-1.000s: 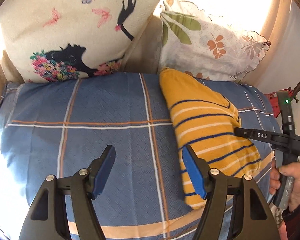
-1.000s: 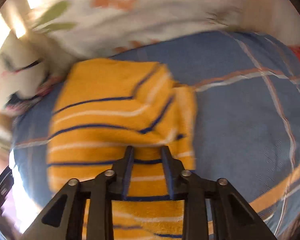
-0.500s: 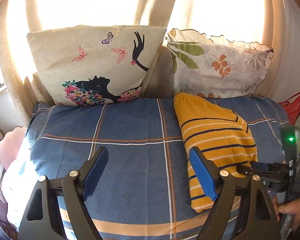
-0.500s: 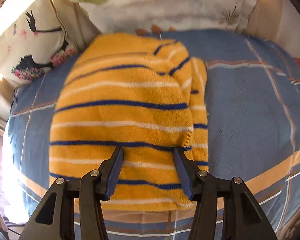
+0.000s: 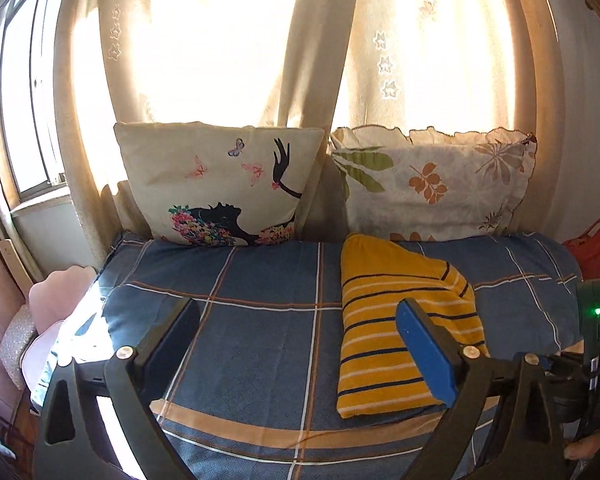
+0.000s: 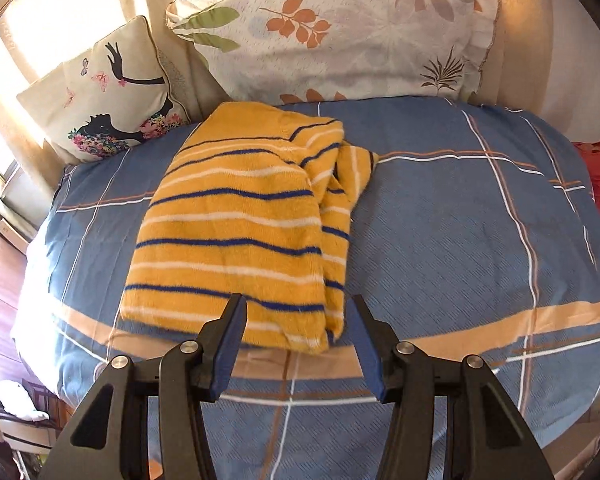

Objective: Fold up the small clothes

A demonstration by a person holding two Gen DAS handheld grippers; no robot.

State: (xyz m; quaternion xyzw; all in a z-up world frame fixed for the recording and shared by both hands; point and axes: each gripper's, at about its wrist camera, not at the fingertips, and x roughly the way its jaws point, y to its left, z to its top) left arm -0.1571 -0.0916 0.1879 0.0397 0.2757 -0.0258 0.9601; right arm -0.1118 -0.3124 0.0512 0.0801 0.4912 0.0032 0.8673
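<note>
at the far left of the left wrist view a window point(image 5: 28, 128) lets in bright light beside long cream curtains point(image 5: 320, 40). below them a cream cushion point(image 5: 220, 184) printed with a dark silhouette, butterflies and flowers leans upright at the back of the bed point(image 5: 240, 320), which is covered in a blue sheet with orange and white check lines. the left gripper point(image 5: 300, 344) hangs above the bare sheet with its jaws spread wide; they have just been opening further, and nothing lies between them. just right of its right finger lies the yellow striped garment point(image 5: 384, 336), folded into a long narrow shape on the right half of the bed, its far end touching the base of a white leaf-print pillow point(image 5: 432, 184). at the right edge the body of the other tool shows with a green light point(image 5: 598, 311), and something red point(image 5: 596, 240) sits beyond the bed's corner.

in the right wrist view the silhouette cushion point(image 6: 112, 104) stands at the left, the leaf-print pillow point(image 6: 340, 32) to its right, and the yellow striped garment point(image 6: 236, 232) lies flat on the blue sheet with a doubled layer along its right side. the right gripper point(image 6: 298, 336) hovers over the garment's near right corner, jaws partly apart after opening within the last second, the pads clear of the cloth.
</note>
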